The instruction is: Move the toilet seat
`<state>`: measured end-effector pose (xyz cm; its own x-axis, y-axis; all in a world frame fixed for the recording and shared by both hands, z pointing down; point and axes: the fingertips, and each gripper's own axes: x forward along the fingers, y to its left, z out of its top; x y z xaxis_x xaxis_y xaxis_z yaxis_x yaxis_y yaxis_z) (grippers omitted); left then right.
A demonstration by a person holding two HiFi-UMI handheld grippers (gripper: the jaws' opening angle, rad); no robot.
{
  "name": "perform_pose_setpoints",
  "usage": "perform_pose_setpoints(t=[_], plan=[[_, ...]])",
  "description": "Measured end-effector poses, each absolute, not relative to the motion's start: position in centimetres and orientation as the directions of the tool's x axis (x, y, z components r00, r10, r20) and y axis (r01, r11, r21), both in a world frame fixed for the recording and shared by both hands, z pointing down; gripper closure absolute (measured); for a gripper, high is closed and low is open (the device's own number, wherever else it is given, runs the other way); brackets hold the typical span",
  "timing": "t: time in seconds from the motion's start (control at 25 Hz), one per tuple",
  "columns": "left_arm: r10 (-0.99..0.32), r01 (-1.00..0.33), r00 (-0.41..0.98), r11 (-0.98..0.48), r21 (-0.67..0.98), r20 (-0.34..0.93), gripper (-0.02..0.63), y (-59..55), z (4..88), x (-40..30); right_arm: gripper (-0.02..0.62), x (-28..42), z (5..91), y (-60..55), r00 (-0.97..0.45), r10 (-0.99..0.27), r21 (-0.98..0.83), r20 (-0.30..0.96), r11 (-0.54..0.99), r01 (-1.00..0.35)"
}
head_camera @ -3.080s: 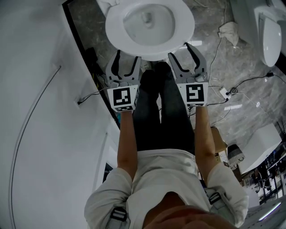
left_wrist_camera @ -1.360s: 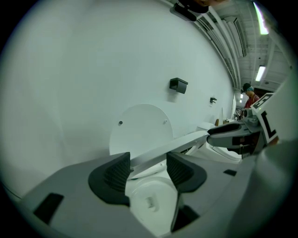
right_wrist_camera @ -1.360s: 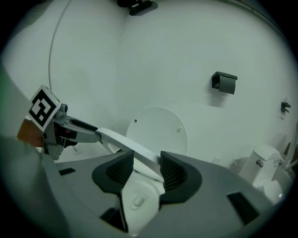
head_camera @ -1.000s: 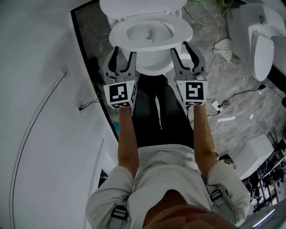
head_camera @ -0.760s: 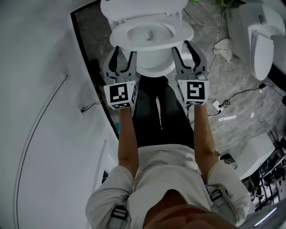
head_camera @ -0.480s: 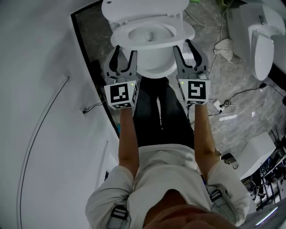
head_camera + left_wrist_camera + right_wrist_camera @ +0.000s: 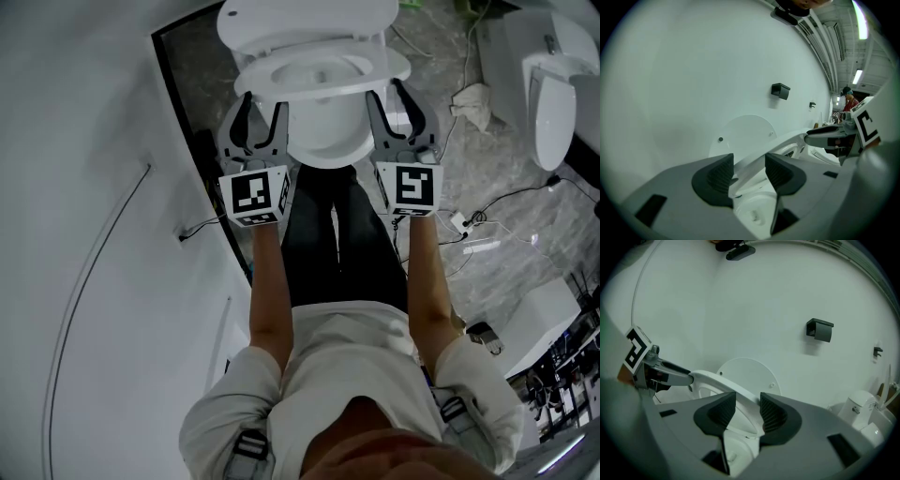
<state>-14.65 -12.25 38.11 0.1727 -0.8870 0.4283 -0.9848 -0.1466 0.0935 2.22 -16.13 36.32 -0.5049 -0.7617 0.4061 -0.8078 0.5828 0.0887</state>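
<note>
1. L claw (image 7: 747, 174): ribbed dark pads pinch the L side rim of the toilet seat (image 7: 323, 88). The rim runs slantwise btwn them.
2. R claw (image 7: 747, 411): pads pinch the R side rim of the same seat, and the seat edge fills the gap.
3. Seat look: white, glossy, oval ring w/ an open centre and a thin rounded edge.
4. Seat position: held btwn the two claws, front end raised off the bowl (image 7: 323, 141), rear end toward the lid (image 7: 305, 19).
5. Lid: white, round-ish, stands upright behind the seat against the plain white wall (image 7: 693, 70).
6. Head view: the claws flank the bowl L & R, w/ both forearms stretched fwd. The person stands right in front of the bowl.
7. Further out: grey stone-look floor (image 7: 441, 159), a crumpled cloth (image 7: 472, 97) on it to the R, and a 2nd toilet (image 7: 553, 89) at the far R edge, well apart.
</note>
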Motion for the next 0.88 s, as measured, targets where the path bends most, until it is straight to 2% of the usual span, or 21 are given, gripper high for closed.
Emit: perform_pose_setpoints(t=[0.88], plan=[[-0.893, -0.985, 0.171, -0.15, 0.083, 0.417, 0.388, -16.9, 36.8, -15.9, 0.425, 1.1, 35.0, -20.7, -0.504, -0.771, 0.093, 0.389, 0.577, -0.812]])
